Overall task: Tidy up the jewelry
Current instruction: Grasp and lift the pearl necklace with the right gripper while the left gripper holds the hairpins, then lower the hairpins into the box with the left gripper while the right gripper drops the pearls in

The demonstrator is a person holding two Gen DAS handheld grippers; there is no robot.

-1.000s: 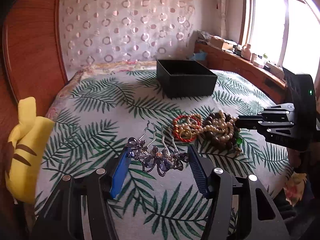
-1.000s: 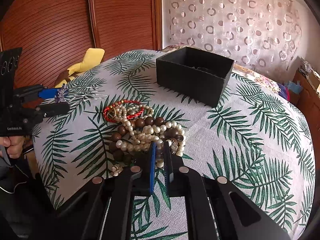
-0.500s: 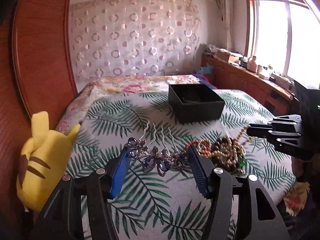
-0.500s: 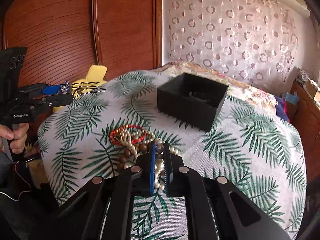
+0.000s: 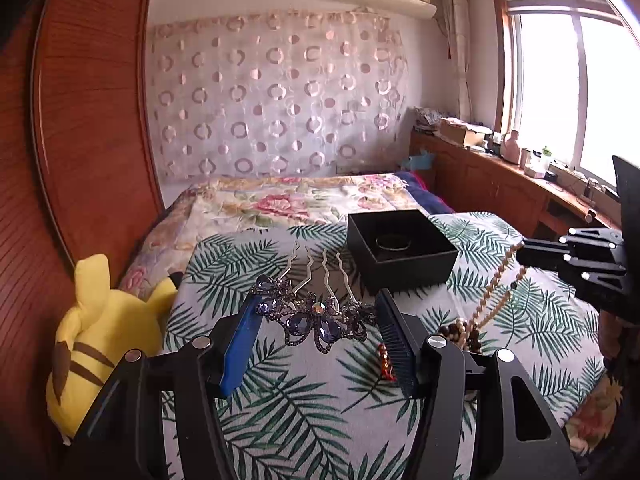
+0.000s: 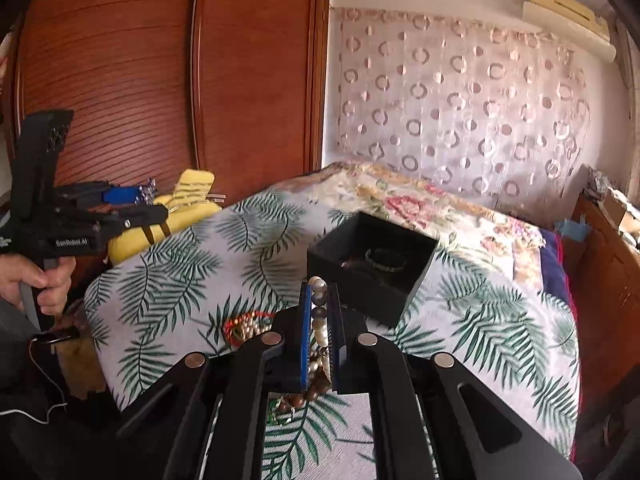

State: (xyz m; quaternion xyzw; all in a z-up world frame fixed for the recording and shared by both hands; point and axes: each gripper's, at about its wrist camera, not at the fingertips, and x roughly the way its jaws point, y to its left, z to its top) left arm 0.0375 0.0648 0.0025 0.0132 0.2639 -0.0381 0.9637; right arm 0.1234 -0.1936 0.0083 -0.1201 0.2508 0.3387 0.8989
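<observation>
My left gripper (image 5: 316, 316) is shut on a purple jewelled hair comb (image 5: 316, 318), held above the leaf-print cloth, prongs pointing away. My right gripper (image 6: 320, 292) is shut on a pearl and brown bead necklace (image 6: 319, 320), whose strand hangs down to the cloth; it also shows in the left wrist view (image 5: 490, 300). An open black box (image 5: 400, 250) stands beyond both grippers with a bracelet (image 6: 386, 260) inside. A red bracelet (image 6: 240, 322) and pearls lie on the cloth below.
A yellow plush toy (image 5: 100, 332) lies at the cloth's left edge against the wooden wardrobe (image 6: 160, 80). A floral bedspread (image 5: 300, 200) lies behind the box. A wooden sideboard (image 5: 500, 184) with small items runs under the window at right.
Both grippers have risen from the cloth. The left lifted the hair comb; the right pulled the bead necklace up out of the pile, its strand now hanging.
</observation>
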